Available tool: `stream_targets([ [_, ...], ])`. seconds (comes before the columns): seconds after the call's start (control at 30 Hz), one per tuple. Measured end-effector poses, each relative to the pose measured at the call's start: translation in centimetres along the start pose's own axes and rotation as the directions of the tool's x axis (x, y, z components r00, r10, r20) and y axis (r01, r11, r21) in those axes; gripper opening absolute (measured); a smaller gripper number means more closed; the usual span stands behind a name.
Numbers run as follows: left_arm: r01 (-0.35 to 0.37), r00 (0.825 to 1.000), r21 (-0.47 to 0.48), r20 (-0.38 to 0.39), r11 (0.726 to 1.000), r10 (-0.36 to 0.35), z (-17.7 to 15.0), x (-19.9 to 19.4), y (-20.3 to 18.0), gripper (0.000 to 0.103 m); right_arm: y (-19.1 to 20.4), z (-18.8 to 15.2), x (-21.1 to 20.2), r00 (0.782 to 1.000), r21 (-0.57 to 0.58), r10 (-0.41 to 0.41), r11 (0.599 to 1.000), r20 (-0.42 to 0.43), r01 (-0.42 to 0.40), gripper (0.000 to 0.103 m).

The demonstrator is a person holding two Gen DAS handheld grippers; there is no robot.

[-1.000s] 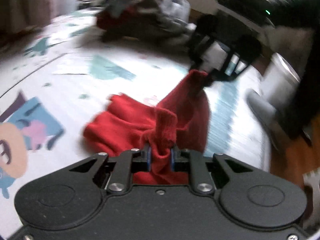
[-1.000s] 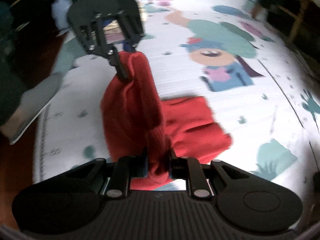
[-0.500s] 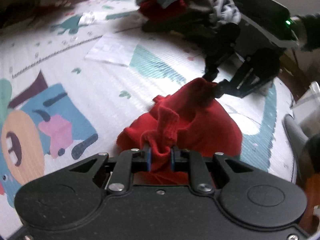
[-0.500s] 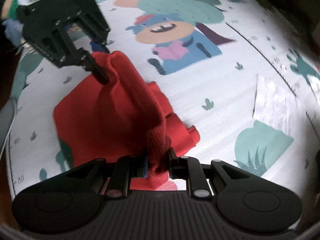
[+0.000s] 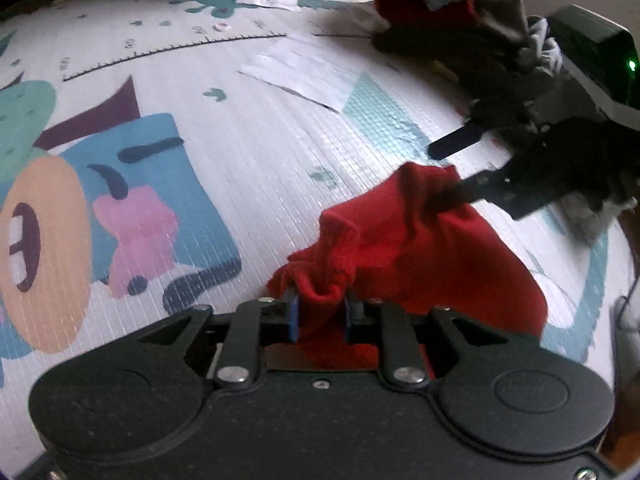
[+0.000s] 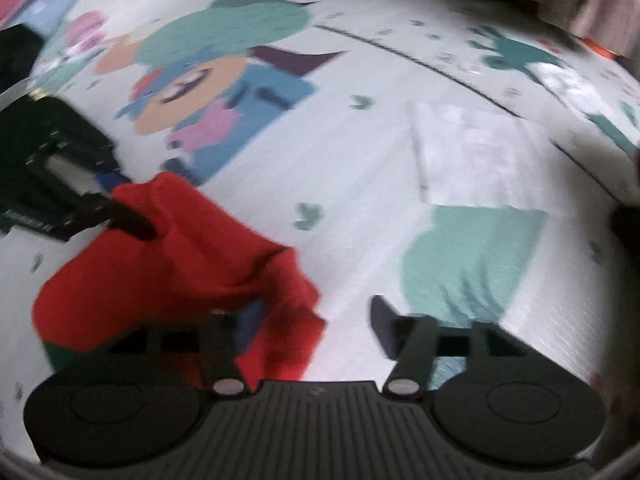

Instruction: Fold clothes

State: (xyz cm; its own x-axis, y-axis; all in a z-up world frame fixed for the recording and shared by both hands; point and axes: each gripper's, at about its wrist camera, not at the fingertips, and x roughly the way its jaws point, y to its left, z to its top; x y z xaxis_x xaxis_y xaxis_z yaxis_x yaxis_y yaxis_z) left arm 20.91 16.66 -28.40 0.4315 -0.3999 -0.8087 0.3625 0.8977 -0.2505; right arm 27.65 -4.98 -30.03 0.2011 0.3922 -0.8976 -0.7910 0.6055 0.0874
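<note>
A red knit garment (image 5: 432, 256) lies bunched on the cartoon-print play mat (image 5: 248, 148). My left gripper (image 5: 320, 312) is shut on a bunched edge of it at the near side. My right gripper (image 6: 316, 320) is open, its jaws spread wide; the garment (image 6: 160, 264) lies by its left finger. In the left wrist view the right gripper (image 5: 456, 168) shows with fingers apart at the garment's far corner. In the right wrist view the left gripper (image 6: 128, 216) pinches the garment's far edge.
A pile of mixed clothes (image 5: 440, 20) lies at the far right of the mat. A white paper sheet (image 5: 300, 72) lies flat on the mat beyond the garment; it also shows in the right wrist view (image 6: 480, 160).
My right gripper has opened and let go of the red garment. The garment has dropped lower onto the mat. The left gripper still holds its edge.
</note>
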Motion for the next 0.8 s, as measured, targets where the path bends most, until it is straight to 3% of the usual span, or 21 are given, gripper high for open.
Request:
stream_targets([
  [0.07, -0.046, 0.998, -0.024, 0.046, 0.999, 0.047, 0.0, -1.0, 0.1, 0.039, 0.2, -0.2, -0.6, 0.999, -0.029, -0.029, 0.999, 0.03, 0.03, 0.065],
  [0.13, -0.072, 0.994, -0.046, 0.081, 0.996, 0.076, -0.1, -2.2, 0.5, 0.046, 0.4, -0.4, -1.7, 0.996, -0.059, -0.05, 0.997, 0.069, 0.054, 0.065],
  [0.23, -0.117, 0.983, -0.017, 0.142, 0.993, 0.118, -0.4, -4.5, 0.4, 0.046, 1.0, -0.9, -3.7, 0.986, -0.1, -0.074, 0.991, 0.147, 0.089, 0.065],
  [0.33, -0.076, 0.983, 0.163, 0.18, 0.984, 0.046, -1.5, -6.4, -2.5, 0.046, 2.6, -1.7, -5.5, 0.979, -0.165, -0.043, 0.983, 0.201, 0.077, 0.065],
  [0.43, -0.01, 0.992, 0.347, 0.125, 0.938, -0.036, -3.0, -5.9, -6.0, 0.048, 6.1, -4.0, -5.7, 0.986, -0.341, 0.036, 0.94, 0.163, 0.022, 0.067],
  [0.47, 0.01, 0.994, 0.394, 0.1, 0.919, -0.054, -3.6, -5.4, -7.0, 0.054, 7.4, -4.9, -5.5, 0.99, -0.394, 0.059, 0.919, 0.132, -0.002, 0.068],
  [0.53, -0.023, 0.999, 0.467, 0.041, 0.884, 0.005, -4.7, -3.5, -8.1, 0.061, 8.9, -6.1, -4.3, 0.995, -0.442, 0.081, 0.896, 0.063, -0.045, 0.068],
  [0.6, -0.035, 0.999, 0.504, 0.002, 0.863, 0.039, -6.3, -1.2, -8.0, 0.063, 9.8, -6.8, -2.7, 0.997, -0.442, 0.061, 0.896, 0.046, -0.035, 0.077],
  [0.63, -0.051, 0.999, 0.509, 0.013, 0.859, 0.052, -7.0, -0.4, -7.9, 0.071, 9.8, -7.0, -2.0, 0.997, -0.426, 0.039, 0.904, 0.061, -0.009, 0.088],
  [0.7, -0.052, 0.998, 0.505, 0.007, 0.861, 0.056, -6.8, -0.6, -7.5, 0.074, 9.7, -6.9, -1.1, 0.997, -0.408, 0.002, 0.912, 0.076, 0.029, 0.102],
  [0.77, -0.051, 0.999, 0.514, 0.014, 0.856, 0.051, -6.2, -1.6, -7.3, 0.074, 9.5, -6.2, -1.7, 0.997, -0.43, 0.022, 0.903, 0.071, 0.011, 0.095],
  [0.8, -0.051, 0.999, 0.53, 0.031, 0.846, 0.041, -5.8, -2.5, -7.4, 0.074, 9.3, -5.9, -2.5, 0.995, -0.437, 0.045, 0.899, 0.084, -0.004, 0.074],
])
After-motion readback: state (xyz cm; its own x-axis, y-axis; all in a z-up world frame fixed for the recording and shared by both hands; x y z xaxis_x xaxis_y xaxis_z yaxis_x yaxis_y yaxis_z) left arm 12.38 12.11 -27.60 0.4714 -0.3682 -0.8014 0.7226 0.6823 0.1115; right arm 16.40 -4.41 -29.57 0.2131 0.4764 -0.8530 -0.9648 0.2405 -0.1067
